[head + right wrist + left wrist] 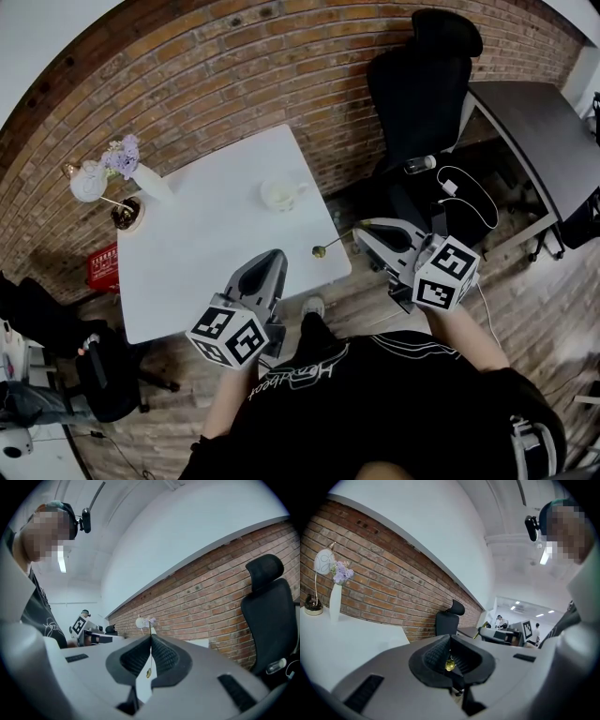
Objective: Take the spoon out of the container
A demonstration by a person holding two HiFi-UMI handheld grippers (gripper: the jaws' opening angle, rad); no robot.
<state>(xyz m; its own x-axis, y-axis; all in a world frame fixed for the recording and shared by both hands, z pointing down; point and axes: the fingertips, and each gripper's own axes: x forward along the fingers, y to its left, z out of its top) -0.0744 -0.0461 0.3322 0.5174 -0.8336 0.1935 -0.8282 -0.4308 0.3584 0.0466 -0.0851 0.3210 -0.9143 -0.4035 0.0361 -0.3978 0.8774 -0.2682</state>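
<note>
A thin gold spoon (330, 246) hangs in the air just off the white table's (187, 253) right front corner. My right gripper (359, 234) is shut on its handle, and the small bowl points left toward the table. In the right gripper view the spoon (149, 665) runs down between the closed pads. The white cup (281, 194) stands on the table beyond it, apart from the spoon. My left gripper (278, 255) is over the table's front edge, shut and holding nothing, a little left of the spoon's bowl. In the left gripper view the gold bowl (450, 665) shows beyond the jaws.
A white vase with flowers (142, 176) and a small globe lamp (89, 181) stand at the table's far left corner. A black office chair (417, 84) and a dark desk (534, 131) stand to the right, and a brick wall runs behind.
</note>
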